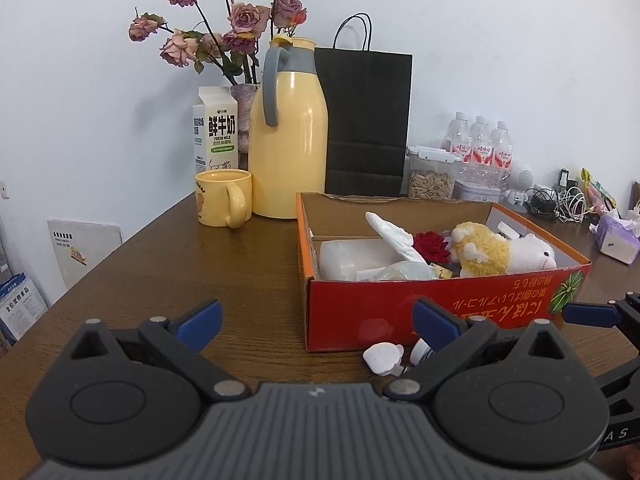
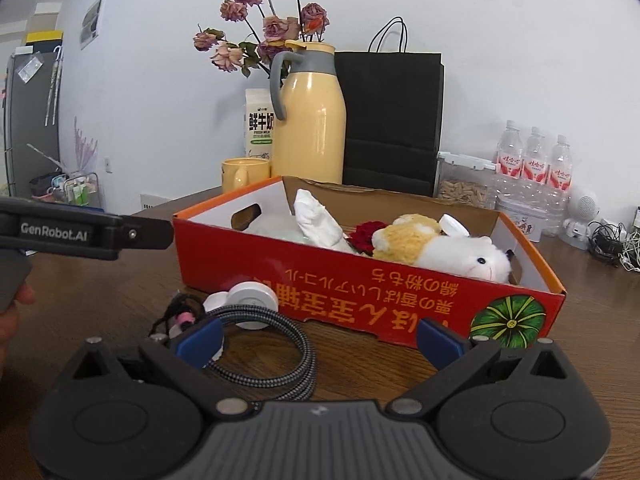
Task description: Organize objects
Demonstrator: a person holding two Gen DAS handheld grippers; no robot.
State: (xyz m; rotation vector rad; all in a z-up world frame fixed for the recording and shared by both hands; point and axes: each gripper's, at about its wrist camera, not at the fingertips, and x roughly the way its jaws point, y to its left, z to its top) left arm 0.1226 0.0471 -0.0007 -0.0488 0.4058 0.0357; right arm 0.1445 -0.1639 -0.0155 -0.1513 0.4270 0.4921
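A red cardboard box (image 1: 400, 308) (image 2: 360, 292) sits on the brown table (image 1: 180, 280). Inside it lie a yellow-and-white plush toy (image 1: 500, 252) (image 2: 436, 252), a red rose (image 1: 430, 246) (image 2: 366, 236) and a white wrapped pack (image 1: 394, 236) (image 2: 318, 220). My left gripper (image 1: 318, 322) is open over bare table, left of the box's front corner. A small white plug-like piece (image 1: 384, 356) lies by its right finger. My right gripper (image 2: 320, 342) is open in front of the box, over a braided cable (image 2: 280, 364) joined to a white round puck (image 2: 254, 304).
A yellow thermos (image 1: 288, 140), yellow mug (image 1: 224, 198), milk carton (image 1: 216, 128), vase of dried roses (image 1: 236, 24) and black paper bag (image 1: 368, 120) stand behind the box. A seed jar (image 1: 430, 176), water bottles (image 1: 480, 144), cables (image 1: 560, 200) and tissues (image 1: 616, 236) crowd the back right.
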